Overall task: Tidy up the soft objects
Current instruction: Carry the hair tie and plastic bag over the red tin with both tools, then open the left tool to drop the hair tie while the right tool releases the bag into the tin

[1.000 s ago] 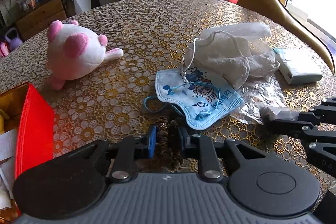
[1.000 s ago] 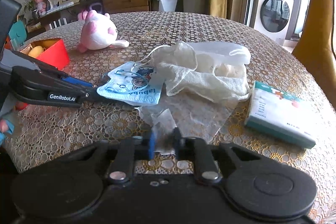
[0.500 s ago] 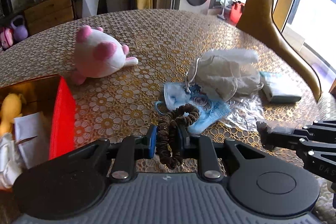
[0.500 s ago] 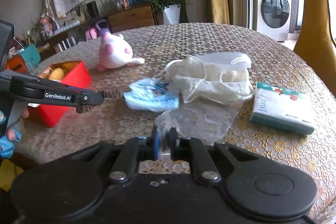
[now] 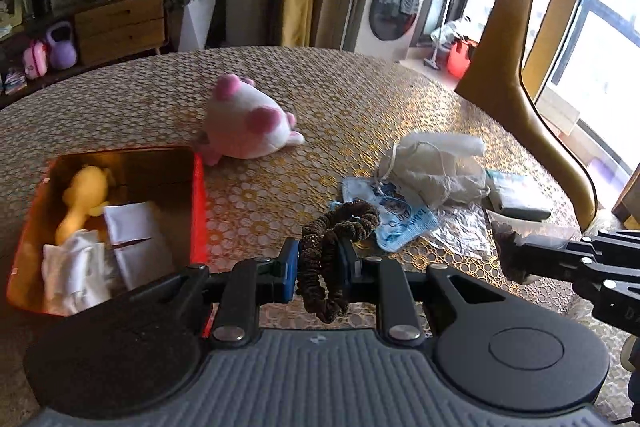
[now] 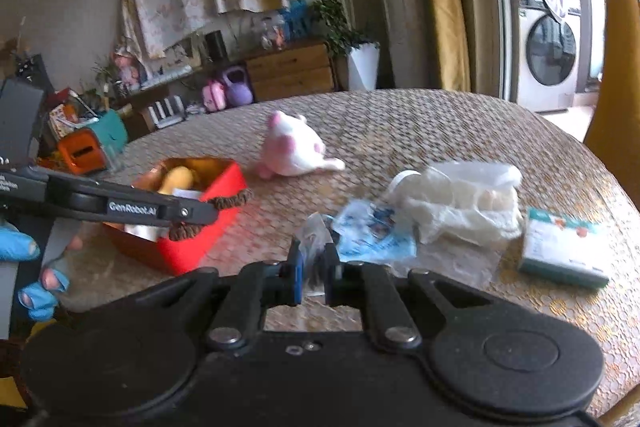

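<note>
My left gripper [image 5: 318, 261] is shut on a brown scrunchie [image 5: 336, 227] and holds it above the table, just right of the red box [image 5: 199, 203]. The box holds a yellow toy [image 5: 82, 199] and white cloths [image 5: 132, 231]. My right gripper [image 6: 312, 267] is shut on a clear plastic wrapper [image 6: 314, 233] lifted off the table. In the right wrist view the left gripper [image 6: 208, 213] shows with the scrunchie [image 6: 230, 201] by the red box [image 6: 192, 247]. A pink and white plush [image 5: 244, 123], a blue face mask [image 5: 400, 219] and a white mesh cloth [image 5: 432, 167] lie on the table.
A tissue pack [image 6: 560, 247] lies at the right of the table, beside a clear plastic sheet [image 5: 460, 231]. A yellow chair back [image 5: 520, 47] stands at the table's right edge. The table [image 5: 340, 99] has a gold lace cover.
My left gripper lifted the scrunchie off the table and moved left toward the red box. My right gripper rose with the plastic wrapper.
</note>
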A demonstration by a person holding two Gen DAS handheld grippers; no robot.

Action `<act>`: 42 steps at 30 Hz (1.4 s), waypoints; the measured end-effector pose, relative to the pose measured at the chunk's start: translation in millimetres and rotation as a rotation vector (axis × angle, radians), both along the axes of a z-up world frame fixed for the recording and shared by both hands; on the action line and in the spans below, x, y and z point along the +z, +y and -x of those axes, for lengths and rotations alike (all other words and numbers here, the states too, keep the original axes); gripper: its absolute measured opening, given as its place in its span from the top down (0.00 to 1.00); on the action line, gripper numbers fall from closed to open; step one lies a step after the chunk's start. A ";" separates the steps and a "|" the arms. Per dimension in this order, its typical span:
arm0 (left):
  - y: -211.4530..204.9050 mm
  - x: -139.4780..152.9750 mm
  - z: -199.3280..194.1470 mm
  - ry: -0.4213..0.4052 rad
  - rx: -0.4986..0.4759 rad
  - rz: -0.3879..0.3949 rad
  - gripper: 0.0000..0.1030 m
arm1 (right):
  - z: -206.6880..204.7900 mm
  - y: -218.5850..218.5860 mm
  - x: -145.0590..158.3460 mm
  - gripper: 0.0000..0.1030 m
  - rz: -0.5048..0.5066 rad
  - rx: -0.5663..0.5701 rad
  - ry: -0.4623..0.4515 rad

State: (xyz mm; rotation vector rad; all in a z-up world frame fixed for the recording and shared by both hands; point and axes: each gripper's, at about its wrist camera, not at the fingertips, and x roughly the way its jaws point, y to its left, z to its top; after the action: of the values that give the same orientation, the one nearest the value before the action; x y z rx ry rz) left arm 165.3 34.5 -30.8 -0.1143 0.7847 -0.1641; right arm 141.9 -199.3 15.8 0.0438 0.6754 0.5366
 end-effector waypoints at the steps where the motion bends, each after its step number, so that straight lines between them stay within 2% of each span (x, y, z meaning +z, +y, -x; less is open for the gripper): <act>1: 4.5 2.3 2.8 -0.004 0.005 -0.004 0.80 | 0.2 5.0 3.9 0.91 -0.003 0.009 -0.005; 13: 74.5 22.4 22.4 -0.034 0.102 -0.006 0.80 | -0.3 69.8 28.6 0.91 -0.003 0.128 -0.044; 24: 132.3 24.3 19.9 -0.035 0.202 -0.043 0.80 | -25.9 133.0 34.7 0.91 0.008 0.217 -0.022; 35: 171.4 -3.7 1.2 0.034 0.286 -0.077 0.80 | -67.5 189.3 13.5 0.91 0.054 0.248 0.018; 42: 177.1 -20.9 -14.7 0.067 0.301 -0.092 0.80 | -97.8 223.6 -8.6 0.91 0.095 0.262 0.052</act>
State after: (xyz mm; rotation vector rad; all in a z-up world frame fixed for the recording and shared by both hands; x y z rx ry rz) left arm 180.0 211.5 -51.7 -0.1495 0.8311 0.1613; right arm 239.7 24.3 7.3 -0.1215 0.7621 0.7562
